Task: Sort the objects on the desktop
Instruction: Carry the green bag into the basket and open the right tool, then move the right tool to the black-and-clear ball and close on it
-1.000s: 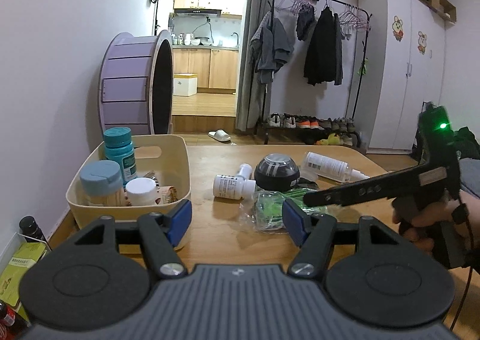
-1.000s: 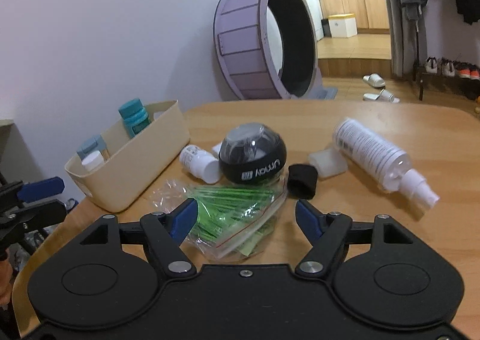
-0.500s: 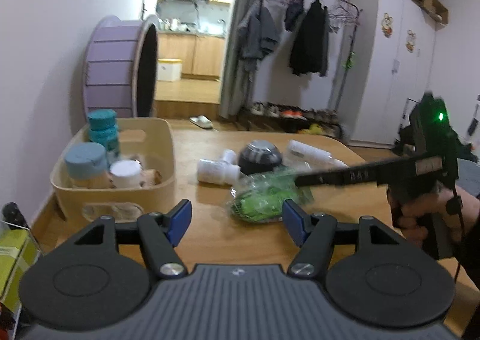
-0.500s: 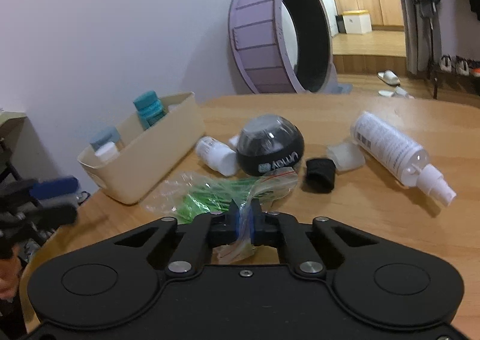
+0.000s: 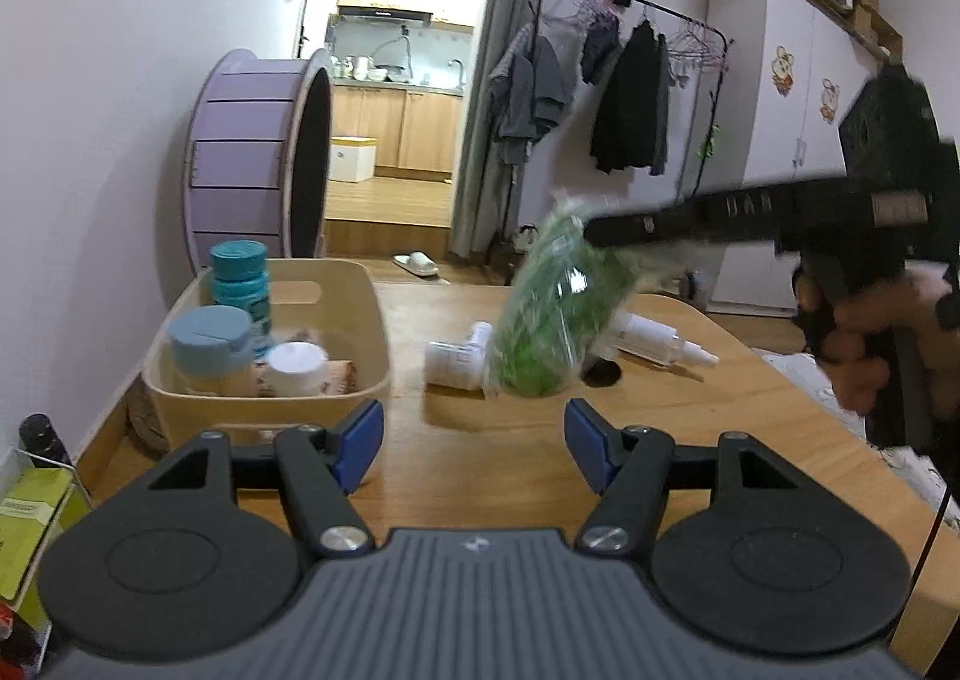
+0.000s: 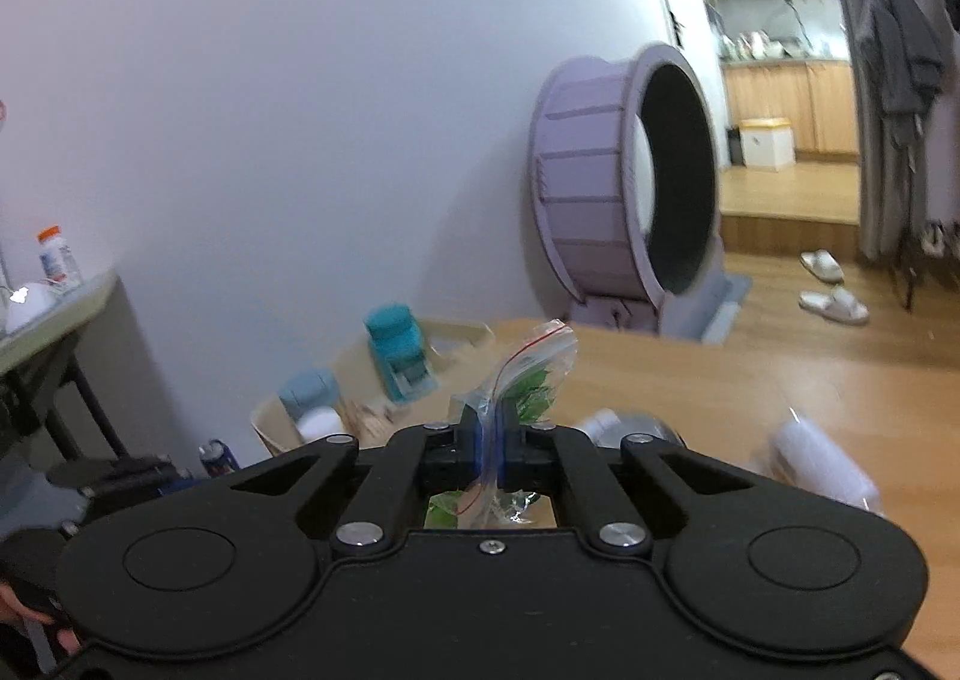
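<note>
Your right gripper (image 6: 489, 443) is pinching the bag (image 6: 528, 374) at centre frame; the bag (image 5: 549, 314) is hanging clear of the table (image 5: 510, 458). Your left gripper (image 5: 474, 443) is standing spread and empty, low in frame, beside the bin (image 5: 360, 332).

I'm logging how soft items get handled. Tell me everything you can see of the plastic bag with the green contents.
The plastic bag is a clear, thin zip bag with a red seal line, stuffed with green pieces too blurred to identify. The right gripper is shut on its upper edge, film pinched between the blue pads. It hangs tilted in the air above the wooden table, in front of the white bottles, to the right of the beige bin. Nothing else visibly touches it.
</note>
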A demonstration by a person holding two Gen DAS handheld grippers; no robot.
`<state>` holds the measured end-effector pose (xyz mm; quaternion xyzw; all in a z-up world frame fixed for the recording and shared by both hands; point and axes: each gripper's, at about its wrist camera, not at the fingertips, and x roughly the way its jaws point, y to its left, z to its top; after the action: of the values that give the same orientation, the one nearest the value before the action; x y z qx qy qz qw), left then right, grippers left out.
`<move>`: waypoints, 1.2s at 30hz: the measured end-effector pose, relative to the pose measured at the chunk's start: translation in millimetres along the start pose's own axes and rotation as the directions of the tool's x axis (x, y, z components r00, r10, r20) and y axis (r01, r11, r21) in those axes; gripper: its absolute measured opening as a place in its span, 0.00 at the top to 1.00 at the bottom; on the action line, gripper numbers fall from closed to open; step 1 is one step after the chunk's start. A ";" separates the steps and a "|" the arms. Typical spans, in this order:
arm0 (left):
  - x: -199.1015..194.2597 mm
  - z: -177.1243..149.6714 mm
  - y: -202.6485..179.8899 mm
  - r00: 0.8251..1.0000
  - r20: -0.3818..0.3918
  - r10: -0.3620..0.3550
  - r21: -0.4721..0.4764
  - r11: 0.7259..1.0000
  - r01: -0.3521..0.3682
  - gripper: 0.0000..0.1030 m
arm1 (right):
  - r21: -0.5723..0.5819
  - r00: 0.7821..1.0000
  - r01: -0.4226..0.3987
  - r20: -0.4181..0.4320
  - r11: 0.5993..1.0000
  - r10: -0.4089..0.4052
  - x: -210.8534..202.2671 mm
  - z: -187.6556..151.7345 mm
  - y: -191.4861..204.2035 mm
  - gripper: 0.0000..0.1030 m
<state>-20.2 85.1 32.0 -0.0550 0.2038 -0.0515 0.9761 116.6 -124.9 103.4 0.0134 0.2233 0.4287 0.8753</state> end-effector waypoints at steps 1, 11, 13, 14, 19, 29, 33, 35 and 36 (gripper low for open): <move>-2.0 0.3 2.7 1.000 0.003 0.005 -0.005 1.000 -0.005 0.36 | -0.014 1.000 -0.009 0.007 1.000 0.009 2.8 7.0 4.7 0.96; -7.5 5.6 15.7 0.999 0.026 0.022 -0.035 0.999 -0.021 0.36 | -0.096 0.994 -0.095 0.047 0.991 0.100 84.5 57.2 51.7 0.96; -6.4 5.8 15.9 0.999 0.023 0.022 -0.035 0.999 -0.021 0.36 | -0.107 0.995 -0.097 -0.003 0.989 0.097 107.3 55.2 55.5 0.91; -6.1 6.1 16.2 1.000 0.022 0.020 -0.037 0.999 -0.019 0.36 | -0.113 0.995 -0.098 -0.029 0.989 0.096 118.7 54.2 57.4 0.86; -6.1 5.4 15.8 1.000 0.024 0.011 -0.038 0.999 -0.010 0.36 | -0.113 0.999 -0.043 -0.032 0.993 0.040 112.9 43.5 43.0 0.57; 3.6 2.2 -6.1 1.000 0.004 -0.030 0.002 1.000 0.030 0.36 | -0.071 0.989 0.150 0.002 0.986 -0.151 28.0 16.0 -19.7 0.43; 10.2 1.4 -17.8 0.999 -0.006 -0.045 0.028 0.999 0.045 0.36 | -0.028 0.976 0.217 -0.016 0.976 -0.218 6.1 -3.6 -45.7 0.42; 12.8 1.3 -21.1 0.999 -0.010 -0.051 0.028 0.998 0.052 0.36 | 0.005 0.971 0.239 -0.022 0.971 -0.239 -2.0 -14.1 -57.8 0.38; 14.2 1.4 -22.2 0.998 -0.012 -0.054 0.029 0.998 0.055 0.36 | 0.015 0.969 0.246 -0.025 0.969 -0.246 -2.9 -19.9 -61.7 0.37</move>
<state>-8.4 61.6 30.6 -0.0461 0.2067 -0.0814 0.9739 152.9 -169.4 73.4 -0.0112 0.2373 0.3149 0.9189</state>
